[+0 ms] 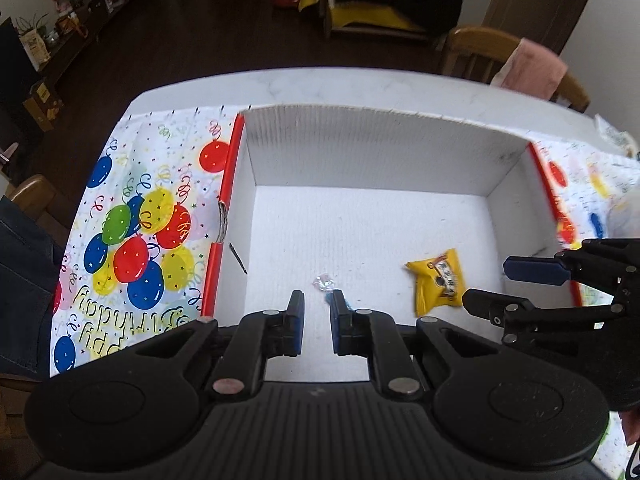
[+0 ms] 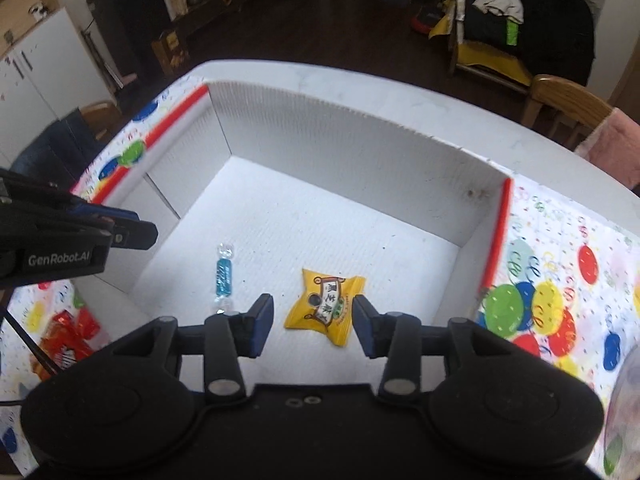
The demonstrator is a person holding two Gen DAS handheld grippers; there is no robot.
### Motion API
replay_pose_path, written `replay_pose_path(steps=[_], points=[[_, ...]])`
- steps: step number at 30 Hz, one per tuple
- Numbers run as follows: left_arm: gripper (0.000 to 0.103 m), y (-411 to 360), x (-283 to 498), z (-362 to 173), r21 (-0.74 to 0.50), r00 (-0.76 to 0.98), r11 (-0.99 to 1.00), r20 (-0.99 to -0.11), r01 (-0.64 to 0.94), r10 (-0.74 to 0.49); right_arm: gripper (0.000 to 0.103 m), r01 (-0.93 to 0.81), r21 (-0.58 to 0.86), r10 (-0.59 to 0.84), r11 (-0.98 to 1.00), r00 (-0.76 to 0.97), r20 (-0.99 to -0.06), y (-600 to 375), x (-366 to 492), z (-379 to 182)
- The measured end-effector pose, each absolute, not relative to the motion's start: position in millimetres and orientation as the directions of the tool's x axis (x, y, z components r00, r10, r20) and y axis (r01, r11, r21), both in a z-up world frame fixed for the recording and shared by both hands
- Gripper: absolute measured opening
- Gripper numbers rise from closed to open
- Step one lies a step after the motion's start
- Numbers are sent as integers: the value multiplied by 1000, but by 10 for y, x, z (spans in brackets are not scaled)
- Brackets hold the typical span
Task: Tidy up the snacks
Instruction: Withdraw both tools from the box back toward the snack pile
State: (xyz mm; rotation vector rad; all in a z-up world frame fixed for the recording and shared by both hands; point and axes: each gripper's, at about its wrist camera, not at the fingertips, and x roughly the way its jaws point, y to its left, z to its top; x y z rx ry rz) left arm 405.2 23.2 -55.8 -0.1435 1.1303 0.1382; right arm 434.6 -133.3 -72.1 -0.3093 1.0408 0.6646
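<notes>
Both snacks lie on the floor of the white corrugated cardboard box point(image 2: 360, 148): the yellow foil packet point(image 2: 325, 309) below the right gripper point(image 2: 313, 322), jaws apart and empty; the blue clear-wrapped candy point(image 2: 224, 276) beneath the left gripper point(image 1: 317, 322), jaws together, nothing held. Best lift straight clear of the walls before fetching the red packets point(image 2: 68, 338) outside.

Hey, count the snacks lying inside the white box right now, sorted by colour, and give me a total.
Yellow packet: 1
Blue wrapped candy: 1
Total inside the white box: 2
</notes>
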Motion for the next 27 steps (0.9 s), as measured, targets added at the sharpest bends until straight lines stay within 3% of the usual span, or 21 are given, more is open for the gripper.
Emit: replay_pose_path(steps=[13, 17, 21, 27], points=[[13, 261, 3342, -46, -78, 538, 994, -843, -75, -25, 52, -540, 148, 425, 829, 435, -794, -1609, 3639, -194], [15, 297, 3104, 59, -73, 567, 996, -823, -52, -31, 63, -524, 159, 439, 837, 470, -766, -1644, 3368, -65], [27, 350, 2838, 163, -82, 604, 996, -795, -24, -51, 67, -511, 172, 452, 842, 495, -742, -1663, 3097, 26], [33, 435, 2512, 249, -112, 627, 994, -774, 5, -91, 76, -487, 204, 471, 849, 525, -709, -1684, 2762, 121]])
